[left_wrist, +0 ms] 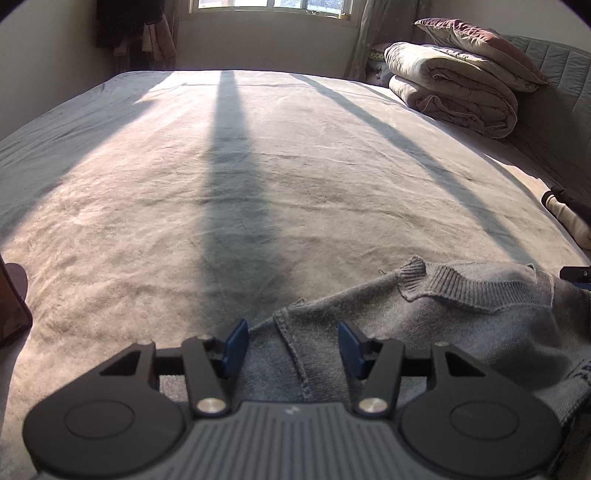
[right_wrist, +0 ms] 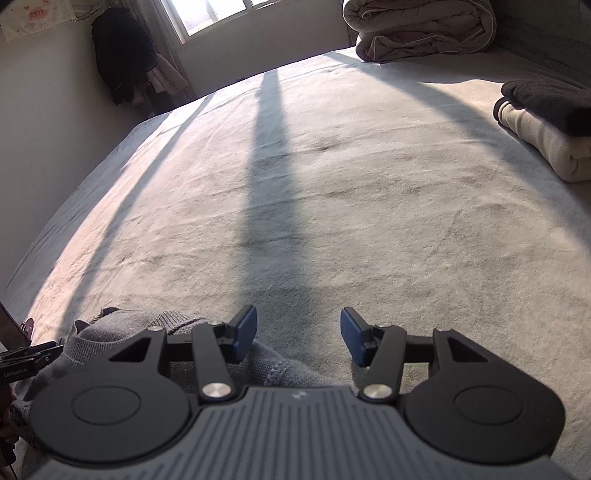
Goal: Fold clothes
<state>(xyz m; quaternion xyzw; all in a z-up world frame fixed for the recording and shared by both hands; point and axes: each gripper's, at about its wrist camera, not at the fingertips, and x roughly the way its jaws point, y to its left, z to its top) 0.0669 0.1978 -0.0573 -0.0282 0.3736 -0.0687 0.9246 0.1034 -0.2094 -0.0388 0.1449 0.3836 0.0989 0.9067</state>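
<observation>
Grey knit sweater lies crumpled at near edge of the bed, ribbed collar up toward the middle, a seam running under the left gripper. Left gripper hovers over the sweater's edge w/ fingers spread wide, nothing between them. Right gripper also has fingers wide apart, holding nothing; its left finger sits over the sweater, right finger over bare sheet. Can't tell if either touches the fabric. Bed sheet is pale grey, sunlit w/ long dark shadow stripes. Folded cream and dark clothes stack sits at right side of bed, well apart from sweater. Rolled quilt w/ pillow on top at far right corner, below window.
</observation>
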